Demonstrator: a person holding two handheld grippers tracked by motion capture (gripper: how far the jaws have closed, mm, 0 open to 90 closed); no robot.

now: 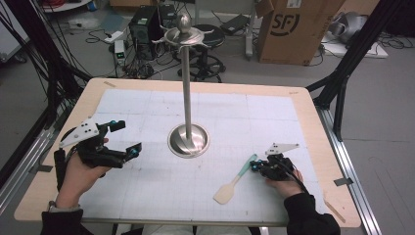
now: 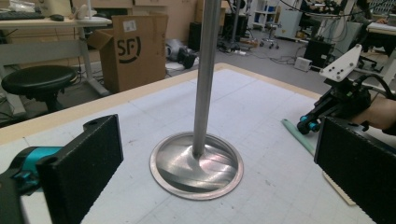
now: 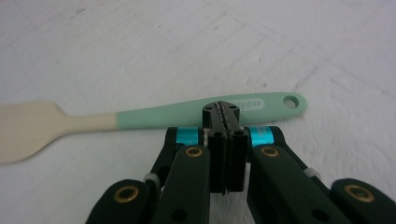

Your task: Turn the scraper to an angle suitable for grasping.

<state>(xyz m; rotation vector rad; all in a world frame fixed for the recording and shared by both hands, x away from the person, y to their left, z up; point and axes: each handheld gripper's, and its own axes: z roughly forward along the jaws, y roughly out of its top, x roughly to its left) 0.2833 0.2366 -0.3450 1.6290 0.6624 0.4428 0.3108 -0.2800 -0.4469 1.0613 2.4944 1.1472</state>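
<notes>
- Right gripper [image 1: 255, 167], near the table's [image 1: 313, 147] near right corner: jaws pressed together with nothing between them, tips at the mint-green handle of the spatula [image 1: 236, 180]. In the right gripper view the closed gripper [image 3: 226, 108] sits against the handle's near side, close to the hanging-hole end of the spatula [image 3: 154, 116]; whether it touches I cannot tell.
- Spatula lies flat on the table, cream blade toward the near edge, green handle angled away toward the stand. Not lifted, not gripped.
- Left gripper [image 1: 122, 138], near the left edge: jaws spread wide, empty, pointing across the table at the stand base. In the left gripper view the two black pads frame the base of the stand [image 2: 196, 165], well apart from it.
- Stand [image 1: 189, 139]: round metal foot at table centre, upright pole, hook ring and ball at top. No utensil hangs from it.
- Judgement: early stage. Likely aim is to pick up the spatula and hang it by its hole on a hook. Grasp, lift and hanging are all left to do; the right gripper would need to open first.
- Surface: white gridded mat on a light wood table, otherwise bare.
- Room beyond the far edge: cardboard box [image 1: 296, 29], black stool [image 1: 209, 36], cables and electronics on a grey floor.
</notes>
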